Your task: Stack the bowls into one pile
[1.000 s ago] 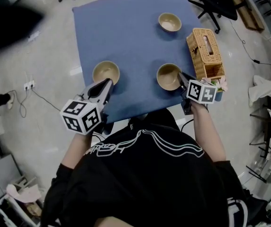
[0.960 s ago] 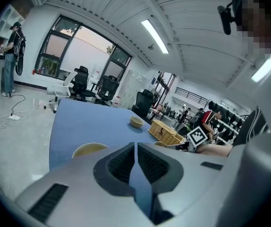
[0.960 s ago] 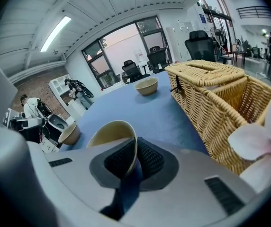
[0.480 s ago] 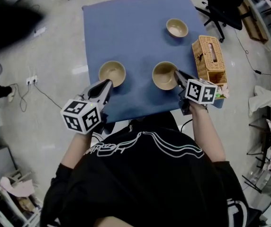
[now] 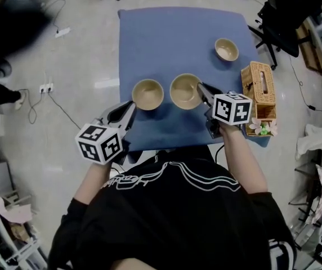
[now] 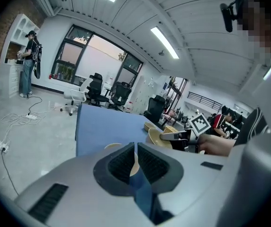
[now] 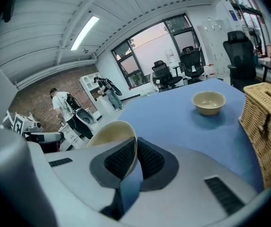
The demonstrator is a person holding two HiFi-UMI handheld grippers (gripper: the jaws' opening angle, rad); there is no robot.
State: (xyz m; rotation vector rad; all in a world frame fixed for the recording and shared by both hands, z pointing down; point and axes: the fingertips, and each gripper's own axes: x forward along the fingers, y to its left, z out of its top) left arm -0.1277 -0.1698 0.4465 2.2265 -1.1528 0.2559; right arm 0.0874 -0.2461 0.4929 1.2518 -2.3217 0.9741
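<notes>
**Item 1, left gripper** (image 5: 130, 107): farthest to the left of the wicker box (image 5: 258, 86), at the near edge of the blue table (image 5: 172, 32). The jaws are drawn together to a thin slit, with nothing between the pads. It carries nothing.

**Item 2, left bowl** (image 5: 148, 94): stands upright on the blue table, well left of the wicker box and just past the left gripper's tips. Whether the tips touch it cannot be told. It is the likely base of the pile.

**Item 3, middle bowl** (image 5: 184, 90): lies between the left bowl and the wicker box, with its rim near the left bowl's rim but apart from it. It is tilted and appears lifted clear of the table.

**Item 4, right gripper** (image 5: 200, 88): just left of the wicker box. Its jaws are clamped on the middle bowl's rim, with the wall pinched between the pads.

**Item 5, far bowl** (image 5: 227, 49): sits beyond the wicker box toward the table's far side, upright and untouched.

**Status:** no bowl sits inside another, so nothing is stacked yet. One bowl is in carriage, judged bound for the left bowl. After that, the far bowl still has to be fetched and added.
</notes>
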